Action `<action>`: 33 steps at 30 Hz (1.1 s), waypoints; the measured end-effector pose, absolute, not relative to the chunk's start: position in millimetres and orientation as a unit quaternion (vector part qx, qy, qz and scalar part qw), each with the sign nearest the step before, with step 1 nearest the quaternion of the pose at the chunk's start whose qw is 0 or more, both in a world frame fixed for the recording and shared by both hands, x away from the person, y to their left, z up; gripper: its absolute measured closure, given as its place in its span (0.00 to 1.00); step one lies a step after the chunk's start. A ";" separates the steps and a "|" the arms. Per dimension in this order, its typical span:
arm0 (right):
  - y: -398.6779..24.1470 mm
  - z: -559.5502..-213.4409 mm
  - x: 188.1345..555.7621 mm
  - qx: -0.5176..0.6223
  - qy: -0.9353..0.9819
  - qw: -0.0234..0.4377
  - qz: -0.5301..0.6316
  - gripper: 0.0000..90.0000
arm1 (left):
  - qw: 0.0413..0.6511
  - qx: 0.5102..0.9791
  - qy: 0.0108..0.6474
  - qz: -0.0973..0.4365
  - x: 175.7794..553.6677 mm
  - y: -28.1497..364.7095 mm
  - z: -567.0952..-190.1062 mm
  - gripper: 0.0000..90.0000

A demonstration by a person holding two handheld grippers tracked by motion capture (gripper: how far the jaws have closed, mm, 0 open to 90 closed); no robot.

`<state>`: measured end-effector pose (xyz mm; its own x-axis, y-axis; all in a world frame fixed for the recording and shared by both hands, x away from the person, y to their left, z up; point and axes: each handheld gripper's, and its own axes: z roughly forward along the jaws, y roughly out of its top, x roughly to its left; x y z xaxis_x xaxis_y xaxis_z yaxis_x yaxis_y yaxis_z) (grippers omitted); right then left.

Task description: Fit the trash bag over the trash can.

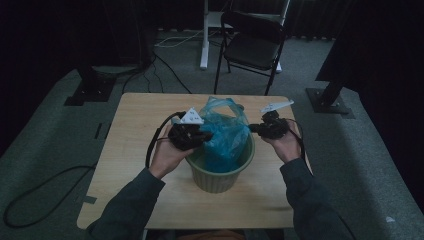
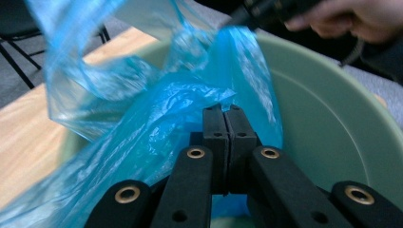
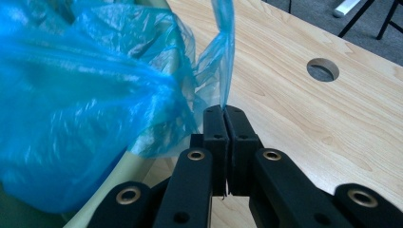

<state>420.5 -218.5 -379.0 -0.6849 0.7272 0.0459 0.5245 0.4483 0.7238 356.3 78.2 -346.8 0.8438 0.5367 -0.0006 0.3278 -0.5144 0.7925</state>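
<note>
With both the left gripper (image 2: 223,114) and right gripper (image 3: 223,114) pinched shut on its rim, the thin blue bag (image 1: 225,132) in the green bin (image 1: 220,177) at the table's (image 1: 145,115) middle looks light, limp, slippery, best held by its edges.

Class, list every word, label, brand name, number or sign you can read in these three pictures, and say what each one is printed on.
None can be read: the blue plastic bag, the green bin, the wooden table and the black chair carry no visible print.
The grey plate on the left gripper shows small dark marks, too small to read as text.
</note>
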 end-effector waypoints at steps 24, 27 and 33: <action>-186.1 -329.9 398.4 0.220 0.855 0.117 0.456 0.50 | 0.464 0.833 0.236 0.187 340.4 74.2 -325.2 0.99; -182.8 -329.9 402.0 0.201 0.857 0.099 0.463 0.48 | 0.468 0.832 0.231 0.190 337.7 73.5 -323.7 0.99; -174.1 -329.9 406.6 0.164 0.862 0.076 0.474 0.54 | 0.472 0.833 0.216 0.191 334.0 70.0 -321.9 0.98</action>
<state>406.6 -174.1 -329.9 -0.9343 0.3556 0.0247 0.2112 0.4963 0.8420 334.0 70.0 -321.9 0.8339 0.5400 0.1142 0.1802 -0.4618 0.8685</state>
